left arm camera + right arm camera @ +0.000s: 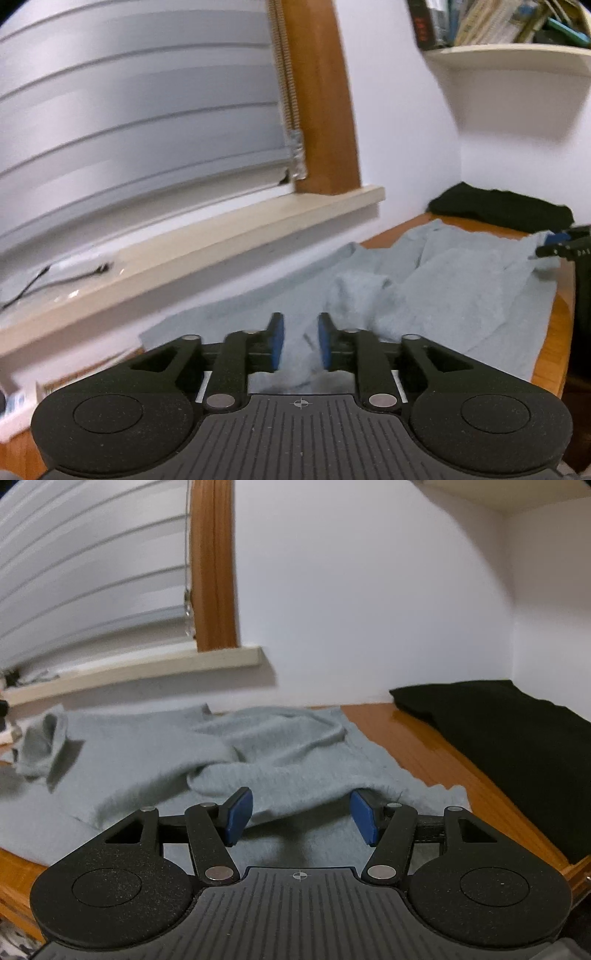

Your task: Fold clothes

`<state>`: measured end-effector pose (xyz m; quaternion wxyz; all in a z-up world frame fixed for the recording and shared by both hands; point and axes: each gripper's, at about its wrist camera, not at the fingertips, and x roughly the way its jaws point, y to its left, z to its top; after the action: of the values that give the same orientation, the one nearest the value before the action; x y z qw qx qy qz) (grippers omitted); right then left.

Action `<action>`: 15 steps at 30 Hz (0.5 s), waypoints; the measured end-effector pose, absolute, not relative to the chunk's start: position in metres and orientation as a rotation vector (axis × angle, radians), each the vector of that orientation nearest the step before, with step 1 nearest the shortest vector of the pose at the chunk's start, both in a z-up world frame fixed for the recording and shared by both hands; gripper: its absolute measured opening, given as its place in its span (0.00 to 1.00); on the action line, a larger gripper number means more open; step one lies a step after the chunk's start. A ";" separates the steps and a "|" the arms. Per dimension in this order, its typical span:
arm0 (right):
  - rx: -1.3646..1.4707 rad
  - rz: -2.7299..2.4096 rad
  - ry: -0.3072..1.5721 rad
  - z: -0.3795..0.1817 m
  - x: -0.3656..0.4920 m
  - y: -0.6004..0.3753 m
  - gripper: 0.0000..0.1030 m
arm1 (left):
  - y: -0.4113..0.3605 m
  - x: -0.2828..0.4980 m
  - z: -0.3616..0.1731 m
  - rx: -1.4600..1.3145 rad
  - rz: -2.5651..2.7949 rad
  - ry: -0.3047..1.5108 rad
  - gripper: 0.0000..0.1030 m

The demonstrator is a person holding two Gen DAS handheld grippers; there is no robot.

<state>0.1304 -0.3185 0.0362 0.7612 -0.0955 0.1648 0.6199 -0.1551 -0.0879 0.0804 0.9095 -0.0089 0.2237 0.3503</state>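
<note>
Wooden table [406,731] under a window carries a rumpled grey garment [155,746], a black one [517,731] far right. Left gripper [301,341] pinches a grey strip; right gripper [301,816] gapes wide around an edge. Pulling one-handed could drag the heap askew.

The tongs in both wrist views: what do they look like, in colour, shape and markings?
The left tongs and right tongs look alike: matte black linkage arms with silver pivot pins, blue pads on the fingertips, two round black discs at the base, a ribbed dark plate between them, and a small white crosshair mark.
</note>
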 end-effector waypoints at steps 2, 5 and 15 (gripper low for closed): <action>-0.208 1.326 0.355 0.035 0.128 -0.319 0.57 | -0.081 -0.156 0.079 -0.040 0.726 0.463 0.23; -0.186 1.298 0.341 0.036 0.125 -0.324 0.57 | -0.074 -0.148 0.074 -0.058 0.717 0.476 0.47; -0.194 1.357 0.348 0.032 0.107 -0.310 0.57 | -0.067 -0.120 0.059 -0.122 0.612 0.495 0.34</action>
<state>0.1069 -0.3097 0.0323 0.7601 -0.0892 0.1597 0.6235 -0.1204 -0.0665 0.0593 0.9218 -0.0592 0.2412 0.2978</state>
